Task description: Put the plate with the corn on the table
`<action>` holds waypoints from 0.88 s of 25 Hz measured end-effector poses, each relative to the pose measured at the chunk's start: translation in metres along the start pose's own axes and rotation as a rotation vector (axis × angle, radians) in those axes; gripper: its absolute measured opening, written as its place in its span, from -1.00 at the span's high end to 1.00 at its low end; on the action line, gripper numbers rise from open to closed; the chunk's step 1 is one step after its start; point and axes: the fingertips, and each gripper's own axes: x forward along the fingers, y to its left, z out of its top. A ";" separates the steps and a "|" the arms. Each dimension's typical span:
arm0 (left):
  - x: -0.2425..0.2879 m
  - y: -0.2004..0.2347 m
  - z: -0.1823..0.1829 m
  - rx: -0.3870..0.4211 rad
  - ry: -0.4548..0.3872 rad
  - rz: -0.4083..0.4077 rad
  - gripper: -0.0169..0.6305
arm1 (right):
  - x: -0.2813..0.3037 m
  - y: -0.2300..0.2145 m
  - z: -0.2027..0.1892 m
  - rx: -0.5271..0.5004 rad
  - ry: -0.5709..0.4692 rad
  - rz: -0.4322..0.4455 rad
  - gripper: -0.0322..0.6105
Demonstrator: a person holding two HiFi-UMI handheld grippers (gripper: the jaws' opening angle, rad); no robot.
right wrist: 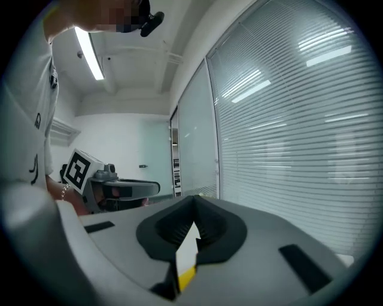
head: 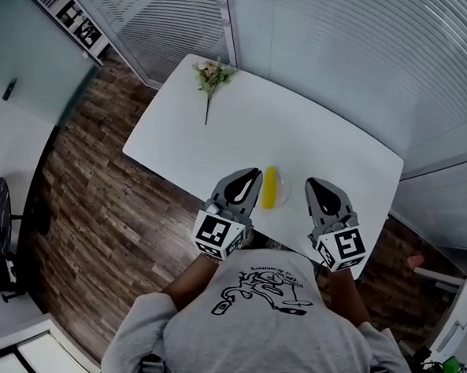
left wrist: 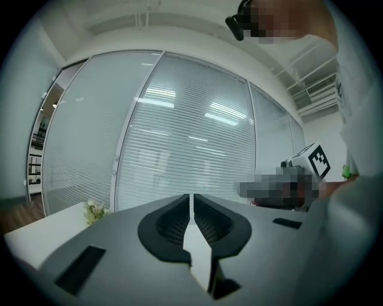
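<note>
A yellow corn cob (head: 271, 187) lies on a small clear plate (head: 286, 189) that hangs between my two grippers, above the near edge of the white table (head: 317, 137). My left gripper (head: 253, 180) is at the plate's left rim, my right gripper (head: 312, 186) at its right rim. In the left gripper view the jaws (left wrist: 192, 200) are shut, with a white sliver of the plate (left wrist: 200, 254) wedged between them. In the right gripper view the jaws (right wrist: 192, 203) are shut on the plate rim (right wrist: 187, 248), and a bit of corn (right wrist: 187, 276) shows below.
A sprig of flowers (head: 209, 77) lies at the table's far corner and also shows as flowers (left wrist: 94, 210) in the left gripper view. Glass walls with blinds stand behind the table. Wood floor (head: 101, 221) runs to the left, with a black chair (head: 1, 227) at the edge.
</note>
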 end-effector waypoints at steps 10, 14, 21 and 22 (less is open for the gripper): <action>-0.029 -0.018 0.065 0.036 -0.106 0.003 0.84 | -0.031 0.019 0.057 -0.052 -0.092 -0.008 0.88; -0.042 -0.020 0.083 0.054 -0.144 0.037 0.84 | -0.045 0.020 0.073 -0.056 -0.118 -0.038 0.88; -0.048 -0.020 0.096 0.028 -0.175 0.038 0.84 | -0.056 0.020 0.084 -0.049 -0.136 -0.061 0.88; -0.048 -0.021 0.097 0.031 -0.176 0.036 0.84 | -0.056 0.020 0.084 -0.046 -0.137 -0.059 0.88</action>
